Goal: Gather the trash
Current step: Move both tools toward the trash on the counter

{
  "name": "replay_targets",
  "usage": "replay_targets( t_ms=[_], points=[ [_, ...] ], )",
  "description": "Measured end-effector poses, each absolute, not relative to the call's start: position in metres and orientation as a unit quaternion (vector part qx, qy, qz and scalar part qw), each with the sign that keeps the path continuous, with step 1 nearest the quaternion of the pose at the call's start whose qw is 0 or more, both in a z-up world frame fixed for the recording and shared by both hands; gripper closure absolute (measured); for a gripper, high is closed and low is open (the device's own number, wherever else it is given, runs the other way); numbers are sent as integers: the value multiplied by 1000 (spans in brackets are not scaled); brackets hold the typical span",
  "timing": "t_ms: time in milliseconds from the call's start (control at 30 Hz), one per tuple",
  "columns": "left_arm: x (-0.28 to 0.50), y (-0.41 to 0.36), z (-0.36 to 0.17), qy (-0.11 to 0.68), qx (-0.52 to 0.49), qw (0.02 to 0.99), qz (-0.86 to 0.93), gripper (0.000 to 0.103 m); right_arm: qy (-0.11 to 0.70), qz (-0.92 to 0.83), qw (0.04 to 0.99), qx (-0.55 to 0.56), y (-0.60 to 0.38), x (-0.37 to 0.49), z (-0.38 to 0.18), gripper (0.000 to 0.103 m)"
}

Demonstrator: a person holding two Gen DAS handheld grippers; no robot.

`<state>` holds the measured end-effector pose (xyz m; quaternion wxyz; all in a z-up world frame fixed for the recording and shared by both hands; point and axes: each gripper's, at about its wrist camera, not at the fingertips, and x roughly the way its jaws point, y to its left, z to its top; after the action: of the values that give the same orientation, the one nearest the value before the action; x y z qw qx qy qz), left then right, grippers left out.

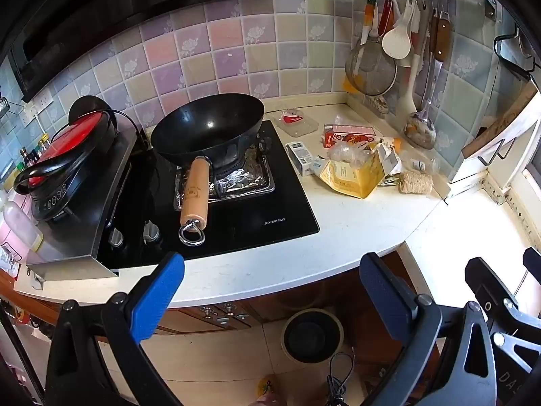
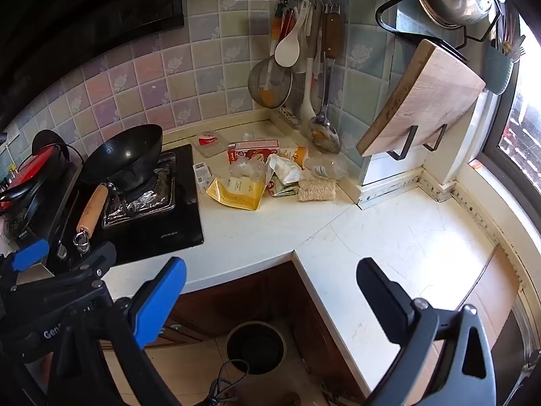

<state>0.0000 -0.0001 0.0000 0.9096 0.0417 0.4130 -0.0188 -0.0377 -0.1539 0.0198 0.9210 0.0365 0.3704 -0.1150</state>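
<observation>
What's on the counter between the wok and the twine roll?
The trash pile: a white box at the hob's edge, then the yellow pouch and crumpled wrappers up against the twine roll. The wok is clearest in the right wrist view.

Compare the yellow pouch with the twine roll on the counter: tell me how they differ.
The yellow pouch is a flat, crumpled printed package, torn open; the twine roll is a compact cylinder of rough beige string, lying on its side. The pouch sits nearer the stove, the roll nearer the corner wall. The pouch covers more counter. Both rest on the white counter within the trash pile.
</observation>
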Motion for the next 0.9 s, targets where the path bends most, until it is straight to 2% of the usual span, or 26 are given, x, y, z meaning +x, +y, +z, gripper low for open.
replay_targets(
  t_ms=[900],
  points=[
    [-7, 3, -2, 410, 44, 911, -13, 1, 373, -112, 920, 42, -151, -49, 16, 2]
  ],
)
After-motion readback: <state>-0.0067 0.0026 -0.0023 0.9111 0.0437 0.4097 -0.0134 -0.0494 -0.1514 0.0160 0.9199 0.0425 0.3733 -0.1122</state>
